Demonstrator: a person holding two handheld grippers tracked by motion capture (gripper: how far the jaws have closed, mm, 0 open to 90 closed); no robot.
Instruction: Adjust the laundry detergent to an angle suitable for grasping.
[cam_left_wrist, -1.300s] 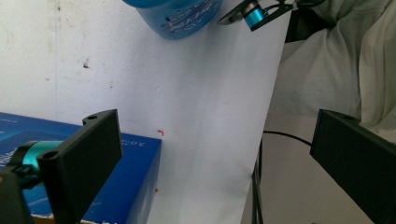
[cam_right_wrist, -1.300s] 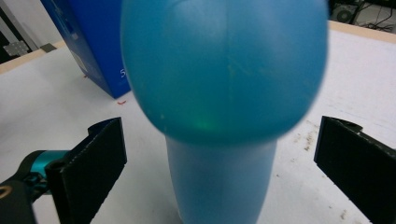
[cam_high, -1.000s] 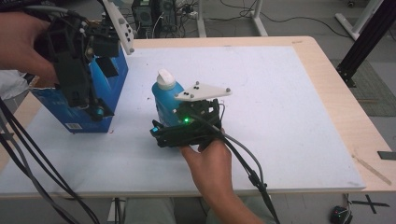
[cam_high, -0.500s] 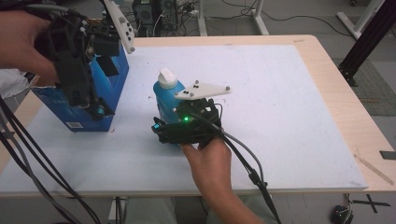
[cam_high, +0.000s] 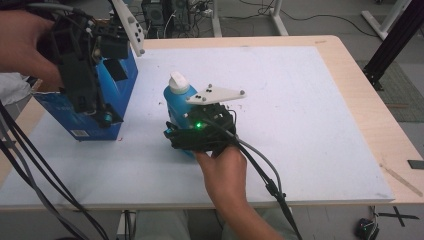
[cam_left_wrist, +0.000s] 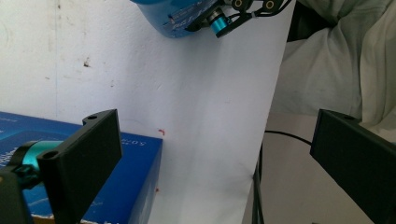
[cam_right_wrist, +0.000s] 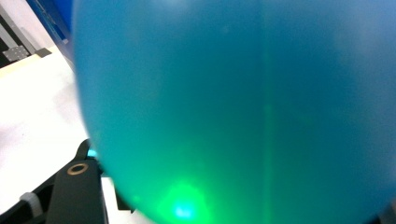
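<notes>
right fingers (cam_right_wrist: 77, 186) closing on blue bottle (cam_high: 181, 102), grip not confirmable | bottle upright mid-surface (cam_high: 310, 100), ready to lift | left fingers (cam_left_wrist: 88, 154) apart, empty, above blue box (cam_high: 100, 107) at left, likely waiting to receive it

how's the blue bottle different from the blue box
The bottle is rounded with a white cap; the box is flat-sided with sharp corners and printed labels. The bottle stands mid-table with the right tool around its base; the box sits at the table's left edge under the left tool, whose jaws stand open beside it. The box looks bigger. Both are blue and upright.
</notes>
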